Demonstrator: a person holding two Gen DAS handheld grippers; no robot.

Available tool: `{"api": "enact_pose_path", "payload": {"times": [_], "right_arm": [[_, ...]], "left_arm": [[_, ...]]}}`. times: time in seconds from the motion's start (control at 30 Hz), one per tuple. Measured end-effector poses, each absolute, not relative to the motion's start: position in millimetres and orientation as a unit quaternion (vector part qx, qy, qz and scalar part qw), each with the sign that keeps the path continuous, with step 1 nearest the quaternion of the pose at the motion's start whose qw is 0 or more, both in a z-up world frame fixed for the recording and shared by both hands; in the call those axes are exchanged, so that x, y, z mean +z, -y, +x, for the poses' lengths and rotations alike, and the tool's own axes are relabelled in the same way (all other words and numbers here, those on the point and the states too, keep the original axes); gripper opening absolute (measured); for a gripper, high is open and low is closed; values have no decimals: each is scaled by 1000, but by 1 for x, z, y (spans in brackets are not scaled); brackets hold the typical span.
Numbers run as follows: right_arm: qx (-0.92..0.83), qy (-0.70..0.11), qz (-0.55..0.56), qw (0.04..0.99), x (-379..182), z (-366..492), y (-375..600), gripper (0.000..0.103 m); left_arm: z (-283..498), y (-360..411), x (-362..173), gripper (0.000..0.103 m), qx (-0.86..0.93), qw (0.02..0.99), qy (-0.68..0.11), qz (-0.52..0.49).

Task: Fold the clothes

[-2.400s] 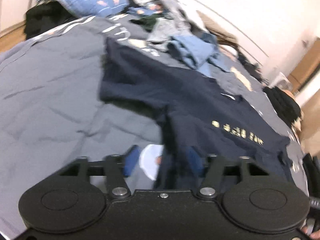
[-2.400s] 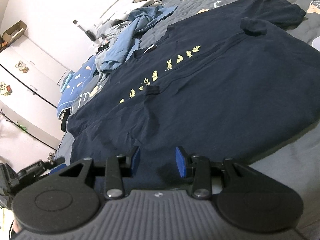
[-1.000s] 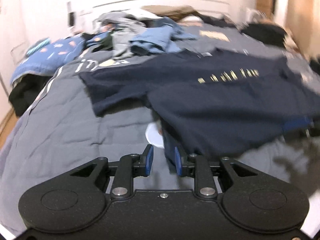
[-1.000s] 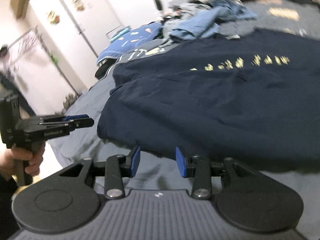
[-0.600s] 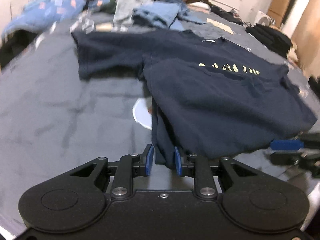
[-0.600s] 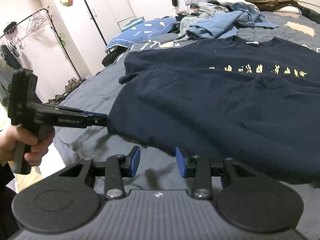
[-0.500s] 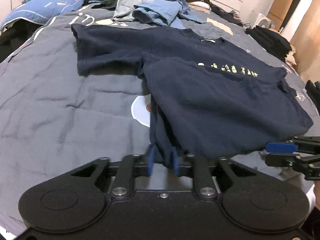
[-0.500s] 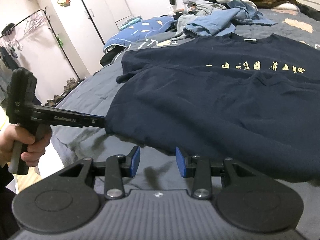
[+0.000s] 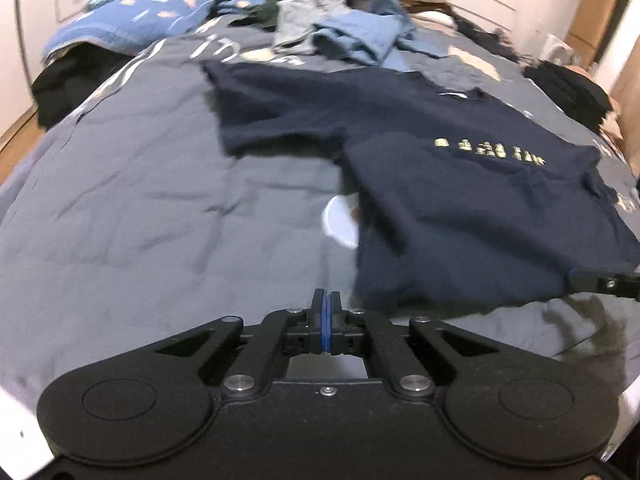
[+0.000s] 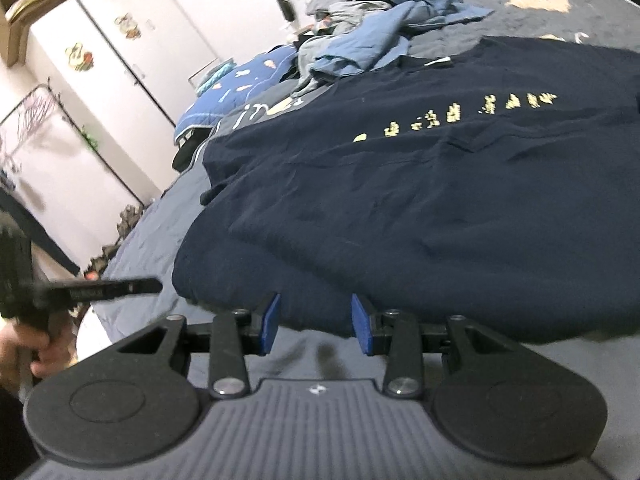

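Looking along the left gripper (image 9: 325, 316), its fingers are pressed together with no cloth between them, just beside the near-left corner of the navy T-shirt (image 9: 460, 208), which lies spread on the grey bed (image 9: 140, 220) with one side already folded over. Turning to the right wrist view, the right gripper (image 10: 315, 324) holds its fingers half apart and empty at the shirt's near hem. Judged as the grasping step before a fold; the left fingers would need to reopen and take the hem.

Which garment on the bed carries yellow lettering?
The navy T-shirt spread flat nearest the grippers; the crumpled light-blue clothes heaped behind it show none.
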State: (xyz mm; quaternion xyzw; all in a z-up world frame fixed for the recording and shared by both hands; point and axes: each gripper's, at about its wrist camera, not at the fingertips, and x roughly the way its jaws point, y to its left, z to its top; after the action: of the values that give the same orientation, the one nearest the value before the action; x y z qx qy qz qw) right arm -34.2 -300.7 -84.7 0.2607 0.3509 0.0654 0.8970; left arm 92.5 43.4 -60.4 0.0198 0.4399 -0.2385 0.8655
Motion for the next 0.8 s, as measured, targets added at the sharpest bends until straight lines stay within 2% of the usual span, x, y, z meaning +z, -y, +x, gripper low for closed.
{"api": "enact_pose_path", "payload": {"times": [0.17, 0.23, 0.27, 0.3, 0.33, 0.8], "right_arm": [[57, -340, 302, 889, -80, -45, 314, 38], [50, -332, 326, 884, -77, -50, 322, 38], [46, -327, 338, 881, -75, -53, 327, 38], [40, -321, 349, 879, -74, -57, 332, 38], [32, -316, 360, 877, -73, -60, 338, 38], [-109, -260, 461, 842, -90, -122, 423, 40]], "left_arm": [[81, -53, -55, 3, -231, 869, -430, -82], [71, -47, -54, 10, -238, 868, -421, -114], [66, -43, -54, 26, -239, 868, -416, -129], [61, -39, -55, 50, -240, 868, -410, -145], [57, -36, -57, 58, -236, 869, -404, -161], [48, -9, -105, 59, -162, 830, -418, -331]]}}
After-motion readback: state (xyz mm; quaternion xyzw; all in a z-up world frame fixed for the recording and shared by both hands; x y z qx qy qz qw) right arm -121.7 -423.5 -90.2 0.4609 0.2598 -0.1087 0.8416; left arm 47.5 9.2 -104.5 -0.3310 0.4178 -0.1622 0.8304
